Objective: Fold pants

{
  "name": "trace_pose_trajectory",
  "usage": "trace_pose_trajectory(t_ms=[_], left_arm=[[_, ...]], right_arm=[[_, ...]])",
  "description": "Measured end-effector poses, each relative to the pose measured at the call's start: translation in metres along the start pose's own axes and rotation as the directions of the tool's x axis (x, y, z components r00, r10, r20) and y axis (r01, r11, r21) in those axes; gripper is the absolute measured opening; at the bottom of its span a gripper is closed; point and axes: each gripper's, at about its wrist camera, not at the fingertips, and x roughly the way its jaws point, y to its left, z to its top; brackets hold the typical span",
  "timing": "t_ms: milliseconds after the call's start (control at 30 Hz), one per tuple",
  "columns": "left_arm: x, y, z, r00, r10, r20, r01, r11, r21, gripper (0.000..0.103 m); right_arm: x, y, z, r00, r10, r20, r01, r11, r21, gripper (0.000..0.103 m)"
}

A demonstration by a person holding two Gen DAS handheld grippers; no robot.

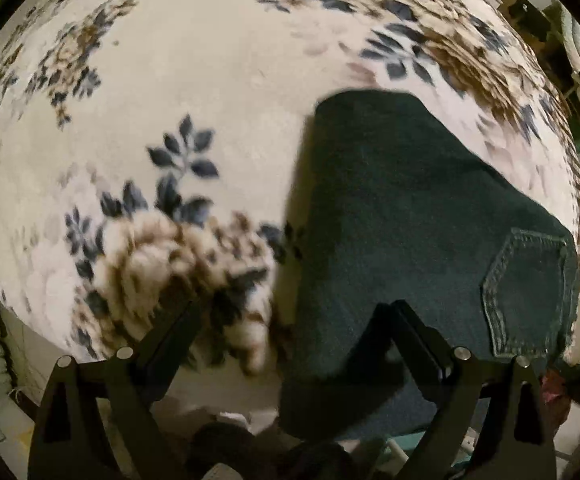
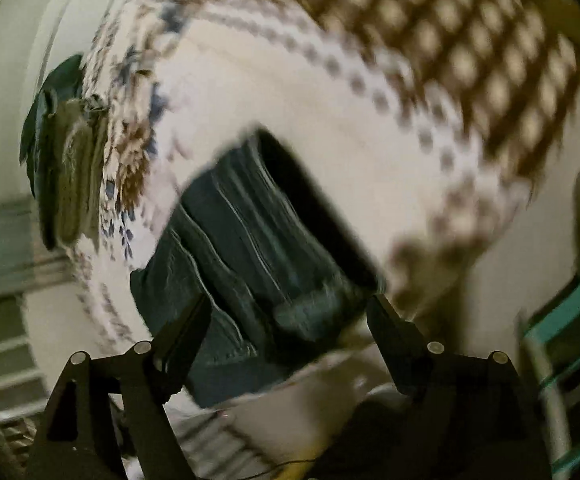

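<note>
Left wrist view looks down on dark denim pants (image 1: pixel 402 216) lying folded on a floral blanket (image 1: pixel 169 80) that covers what seems to be a bed. A back pocket (image 1: pixel 530 292) with pale stitching faces up near the right edge. The left gripper (image 1: pixel 290 320) stands wide, one finger over the blanket, the other over the denim; its fingers (image 1: pixel 406 328) clasp nothing, though whether that finger rests on the cloth is hard to tell.

In the right wrist view, which is smeared by motion, the pants (image 2: pixel 249 240) show as a stack of layered edges near the blanket's rim. The right gripper (image 2: pixel 290 320) is spread wide with the bundle's near end between its fingers (image 2: pixel 185 328), and the pads do not appear to press on it.

Denim is likely fairly heavy and stiff for cloth: it should hold a crease, resist bunching, and not slip easily on the plush pile. The best hold is probably a pinch through all layers at a folded corner or along the thick hem, so no layer slides loose.

The bundle's near end hangs close to, perhaps past, the bed's edge (image 1: pixel 225 376), so fabric could drag off there. Open blanket stretches to the left and beyond; that is the room for the next fold.
</note>
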Motion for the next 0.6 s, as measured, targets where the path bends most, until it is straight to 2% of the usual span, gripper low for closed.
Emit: trace_pose_trajectory(t_ms=[67,133,167,200,367,467,600], left_arm=[[0.005,-0.009,-0.012,1.000,-0.009,-0.028,0.009,1.000,0.013,0.096],[0.013,-0.019,-0.023,0.999,0.020,-0.043,-0.018,0.999,0.046,0.096],[0.015,-0.021,-0.027,0.999,0.023,-0.041,-0.021,0.998,0.053,0.096],[0.016,-0.024,-0.029,0.999,0.031,-0.036,-0.028,0.998,0.061,0.096],[0.021,-0.029,-0.033,0.999,0.027,-0.033,-0.025,0.997,0.072,0.096],[0.024,-0.032,-0.033,0.999,0.024,-0.034,-0.021,0.997,0.076,0.098],[0.028,-0.032,-0.024,0.999,0.009,-0.041,-0.006,0.997,0.073,0.098]], right_arm=[[0.018,-0.009,-0.007,0.999,0.005,-0.031,-0.003,0.999,0.050,0.082],[0.031,-0.012,-0.013,0.999,0.006,-0.042,-0.002,0.996,0.086,0.080],[0.035,-0.011,-0.015,0.999,0.016,-0.031,-0.013,0.996,0.094,0.071],[0.039,-0.009,-0.015,1.000,0.015,-0.017,-0.013,0.996,0.091,0.067],[0.040,0.002,-0.021,0.996,-0.073,0.053,0.070,0.996,0.052,0.033],[0.027,0.011,-0.025,0.990,-0.120,0.076,0.120,0.993,-0.001,0.030],[0.011,0.017,-0.029,0.987,-0.138,0.087,0.142,0.989,-0.045,0.030]])
